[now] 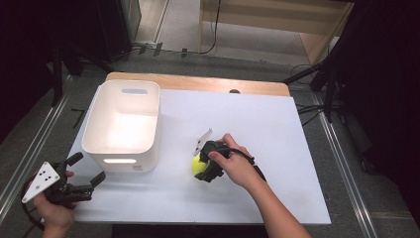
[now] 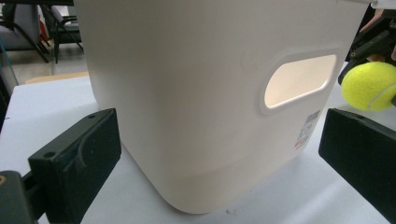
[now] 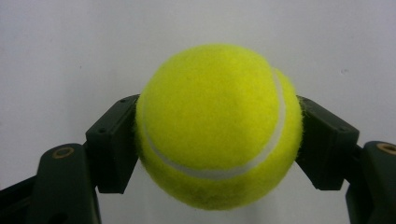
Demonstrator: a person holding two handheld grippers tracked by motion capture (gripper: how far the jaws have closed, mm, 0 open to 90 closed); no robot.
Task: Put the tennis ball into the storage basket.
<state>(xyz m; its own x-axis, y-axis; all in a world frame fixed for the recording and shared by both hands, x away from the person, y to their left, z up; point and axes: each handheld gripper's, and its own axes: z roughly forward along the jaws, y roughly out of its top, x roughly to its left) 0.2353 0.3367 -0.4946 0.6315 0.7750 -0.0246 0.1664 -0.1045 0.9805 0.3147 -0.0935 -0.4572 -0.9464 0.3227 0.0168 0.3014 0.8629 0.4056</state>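
Right gripper (image 1: 202, 171) sits just right of centre on the white sheet-covered table (image 1: 277, 148), and it has the fuzzy yellow-green tennis ball (image 1: 199, 165) clamped between its two black jaws. In the right gripper view the ball (image 3: 218, 125) is pressed on both sides by the jaw pads, its white seam curving across the front, plain white surface behind it. The person's right hand (image 1: 236, 163) wraps the gripper's body, with the grey three-cornered plate (image 1: 203, 140) angled up on its far side.

Over to the left: the tall white plastic bin with rounded corners and slot handles (image 1: 122, 124) stands upright on the sheet, open top facing up, its interior looking bare and brightly lit. The ball is near the bin's right side, apart from it, down at table level.

Left gripper (image 1: 89, 173) is at the near-left corner of the table, held by the person's left hand (image 1: 55, 210), jaws spread wide apart and gripping nothing. In the left gripper view those jaws frame the bin's near wall (image 2: 196, 107) with its oval handle cut-out (image 2: 299, 80) and a small label below; the ball (image 2: 370, 86) peeks in at the right edge, beyond the bin.
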